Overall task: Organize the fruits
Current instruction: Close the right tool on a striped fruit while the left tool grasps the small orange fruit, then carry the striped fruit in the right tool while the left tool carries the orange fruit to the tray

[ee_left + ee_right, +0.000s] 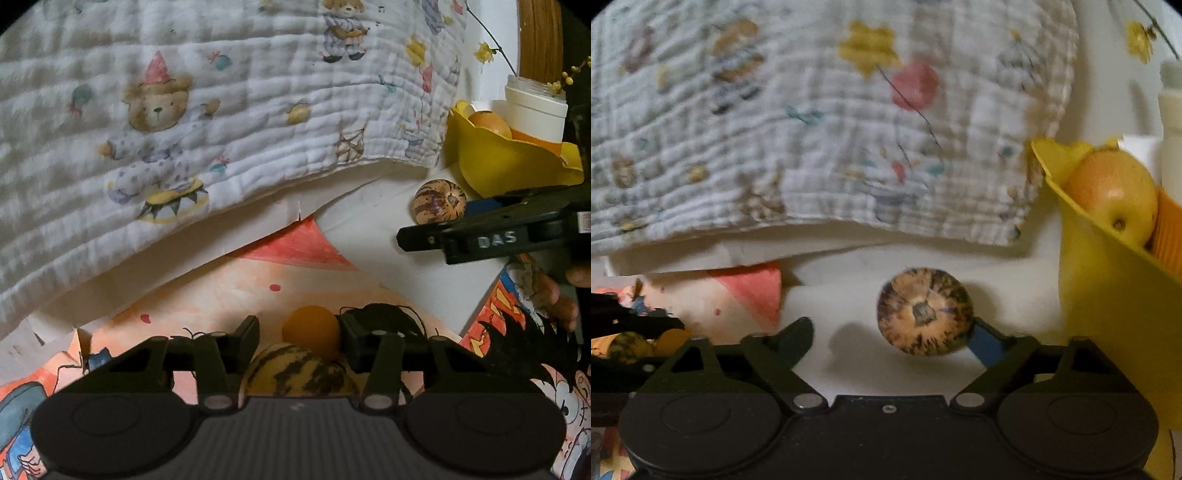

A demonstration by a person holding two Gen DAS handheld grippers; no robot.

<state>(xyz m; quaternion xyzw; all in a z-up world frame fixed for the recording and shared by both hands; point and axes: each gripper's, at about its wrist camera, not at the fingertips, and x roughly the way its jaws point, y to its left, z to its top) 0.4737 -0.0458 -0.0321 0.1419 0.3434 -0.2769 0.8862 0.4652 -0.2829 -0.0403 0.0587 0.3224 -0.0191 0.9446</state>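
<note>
My left gripper [299,338] is open around an orange fruit [311,329], with a striped yellow-brown fruit [295,371] just nearer the camera. My right gripper [894,338] is open, and a second striped brown fruit [925,312] lies between its fingers, close to the right finger. That fruit [439,201] and the right gripper's finger [424,234] also show in the left wrist view. A yellow bowl [1108,295] at the right holds a yellow-orange apple [1113,194].
A white quilted cloth [221,110] with bear prints hangs over the back. Printed paper sheets [258,288] cover the white table. A white jar [535,110] stands behind the bowl [498,162].
</note>
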